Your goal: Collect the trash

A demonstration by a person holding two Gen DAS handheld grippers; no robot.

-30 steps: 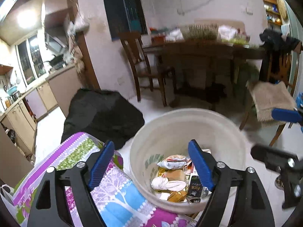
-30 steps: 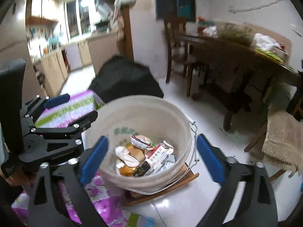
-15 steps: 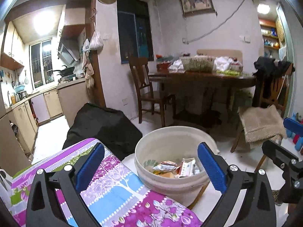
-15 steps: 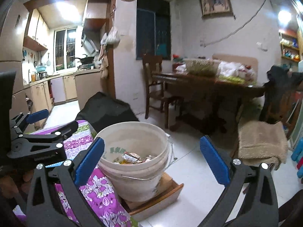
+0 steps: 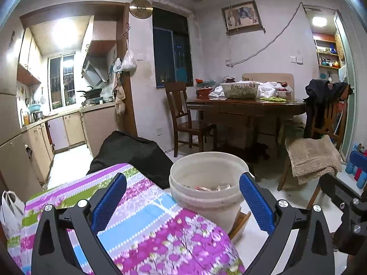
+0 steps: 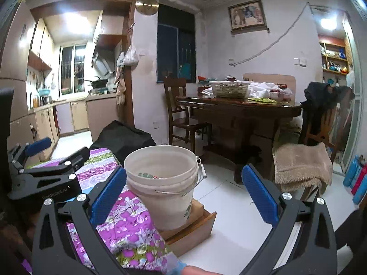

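Note:
A cream plastic bucket (image 5: 207,197) (image 6: 165,183) with a wire handle stands on a low wooden box (image 6: 192,226) on the white floor. Wrappers and other trash (image 5: 211,187) lie inside it. My left gripper (image 5: 183,204) is open, pulled back from the bucket, with nothing between its blue pads. My right gripper (image 6: 183,194) is open too and empty, the bucket seen between its fingers but farther off. The left gripper's black frame (image 6: 48,176) shows at the left of the right wrist view.
A purple flowered cloth (image 5: 142,224) covers a surface beside the bucket. Behind it lies a black bag (image 5: 133,153). A dark wooden dining table (image 5: 247,105) with chairs stands at the back, a towel-draped chair (image 5: 309,155) at right, kitchen cabinets (image 5: 41,137) at left.
Both grippers have drawn back and up from over the bucket and tilted toward level. The bucket's contents, plainly seen before, are now mostly hidden by its rim. The left jaws widened.

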